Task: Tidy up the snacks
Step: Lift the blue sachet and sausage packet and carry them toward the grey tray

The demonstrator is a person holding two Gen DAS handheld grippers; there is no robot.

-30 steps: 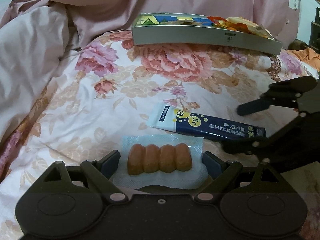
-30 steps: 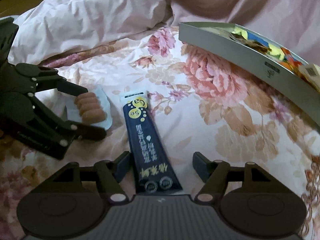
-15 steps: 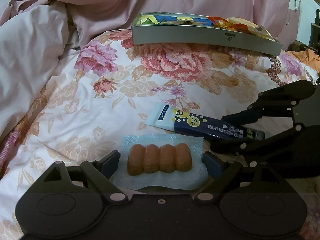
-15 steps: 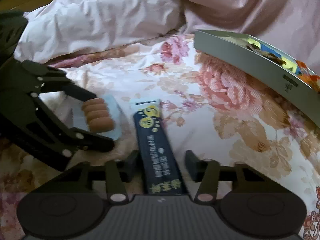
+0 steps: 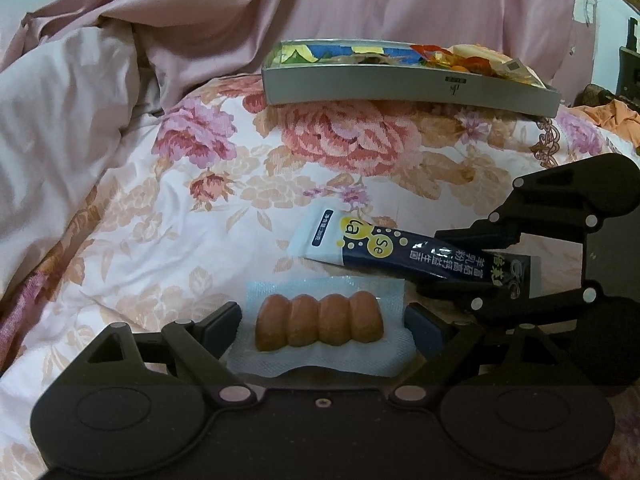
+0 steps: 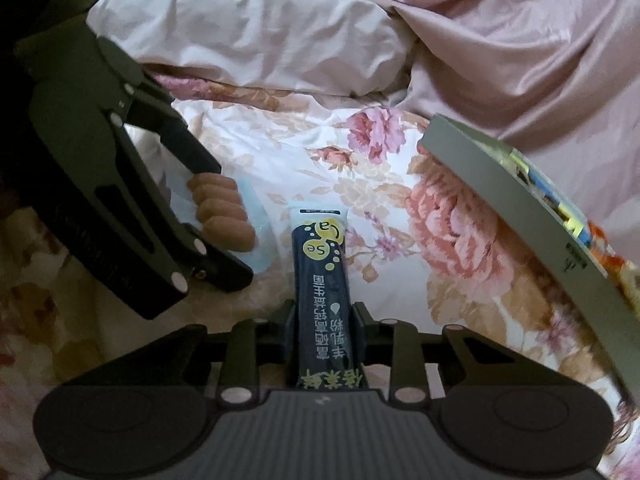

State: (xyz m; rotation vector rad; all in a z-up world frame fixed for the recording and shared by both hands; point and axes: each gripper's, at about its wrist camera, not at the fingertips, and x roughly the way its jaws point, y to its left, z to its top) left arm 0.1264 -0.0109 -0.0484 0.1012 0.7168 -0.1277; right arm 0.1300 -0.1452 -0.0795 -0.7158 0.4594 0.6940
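A clear pack of four brown sausages (image 5: 320, 320) lies on the floral bedsheet (image 5: 180, 220) between the fingers of my left gripper (image 5: 322, 316). That gripper is open, with its pads apart from the pack. To its right lies a dark blue stick packet (image 5: 380, 250) with a pale end. My right gripper (image 6: 323, 312) has its jaws closing on this packet (image 6: 322, 272), both pads against its long sides near the dark end. In the right wrist view the left gripper (image 6: 224, 220) straddles the sausages (image 6: 220, 208).
A grey shallow box (image 5: 400, 88) filled with colourful snack wrappers sits at the far end of the sheet, and also shows at the right (image 6: 500, 184). Bunched pink bedding (image 5: 60, 120) rises on the left and behind. An orange cloth (image 5: 612, 116) lies at the far right.
The right gripper's jaws have drawn in from wide open onto the blue stick packet, and the gripper has slid forward along it and rolled. The left gripper and sausages have not moved.
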